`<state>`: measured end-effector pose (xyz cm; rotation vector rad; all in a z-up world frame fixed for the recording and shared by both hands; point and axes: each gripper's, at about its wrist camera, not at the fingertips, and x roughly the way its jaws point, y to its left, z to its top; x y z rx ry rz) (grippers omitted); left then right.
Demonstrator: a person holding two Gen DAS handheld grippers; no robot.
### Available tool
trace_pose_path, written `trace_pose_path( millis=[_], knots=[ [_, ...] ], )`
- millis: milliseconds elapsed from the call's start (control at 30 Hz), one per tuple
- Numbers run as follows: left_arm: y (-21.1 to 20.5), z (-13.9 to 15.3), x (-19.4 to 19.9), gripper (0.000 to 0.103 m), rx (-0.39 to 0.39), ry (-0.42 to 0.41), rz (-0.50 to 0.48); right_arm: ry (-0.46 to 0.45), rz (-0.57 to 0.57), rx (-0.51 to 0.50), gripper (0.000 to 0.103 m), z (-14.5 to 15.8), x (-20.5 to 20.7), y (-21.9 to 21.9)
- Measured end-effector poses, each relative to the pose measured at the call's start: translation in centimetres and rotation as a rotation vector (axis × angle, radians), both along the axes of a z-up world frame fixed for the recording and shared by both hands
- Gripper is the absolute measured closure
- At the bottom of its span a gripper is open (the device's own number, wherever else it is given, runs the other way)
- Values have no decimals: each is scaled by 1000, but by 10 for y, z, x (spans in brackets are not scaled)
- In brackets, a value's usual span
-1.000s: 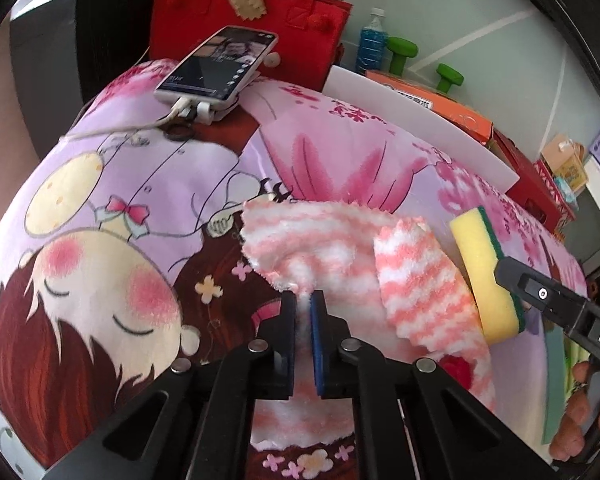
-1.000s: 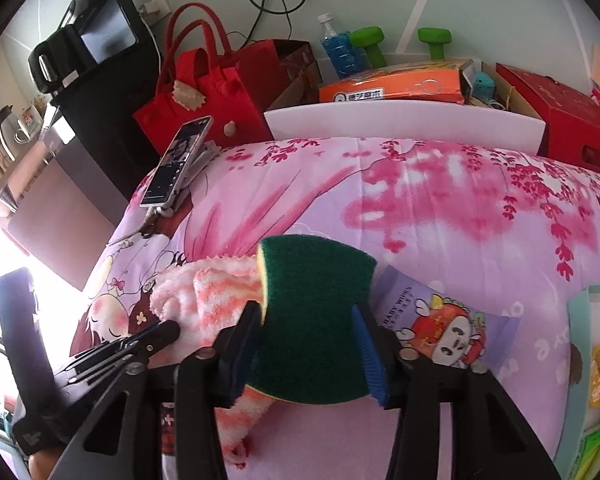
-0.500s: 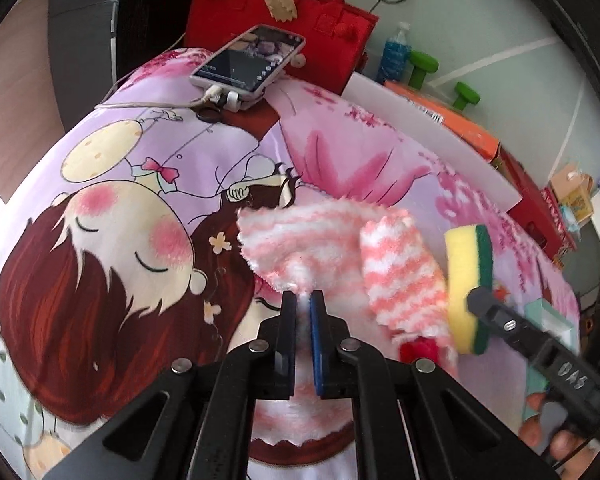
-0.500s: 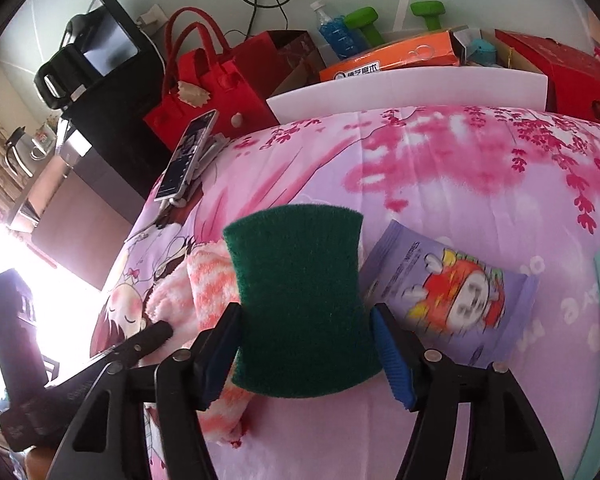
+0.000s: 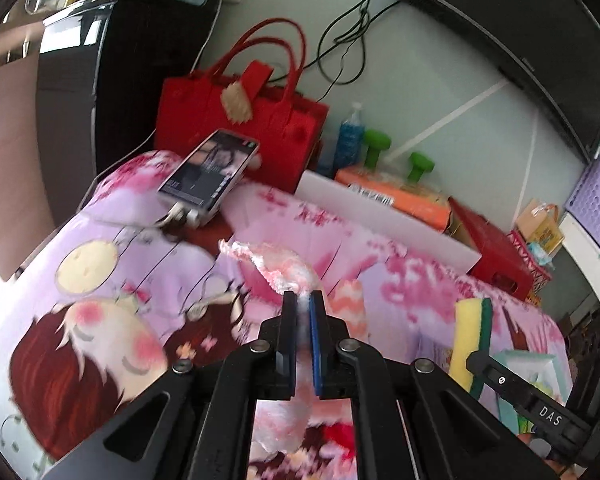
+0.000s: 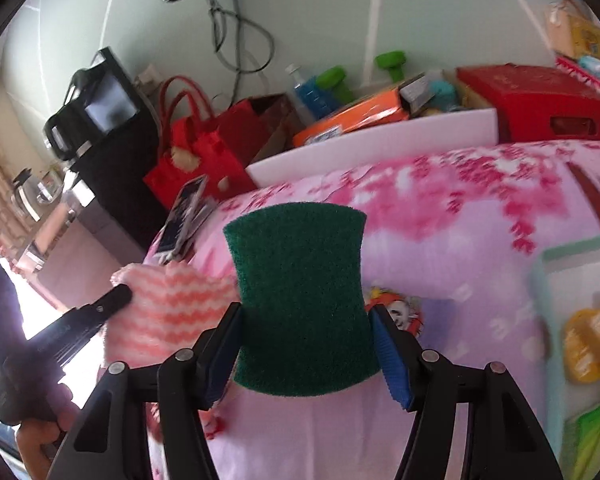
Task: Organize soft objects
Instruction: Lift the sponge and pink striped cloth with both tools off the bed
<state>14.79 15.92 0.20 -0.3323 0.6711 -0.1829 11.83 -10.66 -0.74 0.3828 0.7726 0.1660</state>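
The left gripper (image 5: 303, 300) has its two fingers pinched almost together on a fold of the pink-and-white striped cloth (image 5: 276, 266), which rises in a bunch just past the fingertips and also hangs down between the finger arms below them. A second striped part of the same cloth shows just right of the tips; whether it touches the bed cannot be told through the blur. The right gripper (image 6: 304, 316) holds the sponge (image 6: 298, 292) across its narrow waist, fingers set fairly wide, the blue pads pressing on both sides, the green scouring face turned toward the camera. In the left wrist view the same sponge appears to the right of the left fingers, yellow foam with a green edge, standing on end in the other gripper's black finger. Left of the right gripper's fingers lies the striped cloth, with the left gripper's black tip on it and a hand (image 6: 40, 432) on the handle lower down. Beneath everything is a pink cartoon bedspread (image 5: 112, 280). Further out from the left fingers a phone (image 5: 208, 176) rests at the far bed edge, and beyond it stand a red bag (image 5: 236, 128), a blue bottle (image 5: 350, 140), green dumbbells (image 5: 398, 160) and an orange box (image 5: 396, 198). Right of the right fingers lies a pale green packet (image 6: 576, 320).
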Motion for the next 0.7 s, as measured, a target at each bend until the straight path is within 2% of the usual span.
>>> trace_pose_path(
  millis=[100,267,500,700],
  knots=[
    [0,0,13,98,-6,-20,-10,-18,-35,-5,37,2,5,-5],
    [5,-8,32,98,-30,-11,-38,8,-71,-9,37,-4,15,-7],
    [17,-11,47,98,-63,-11,-53,42,-90,-94,37,-6,29,1],
    [26,-6,53,98,-90,-33,-60,51,-103,-124,37,-3,37,2]
  ],
)
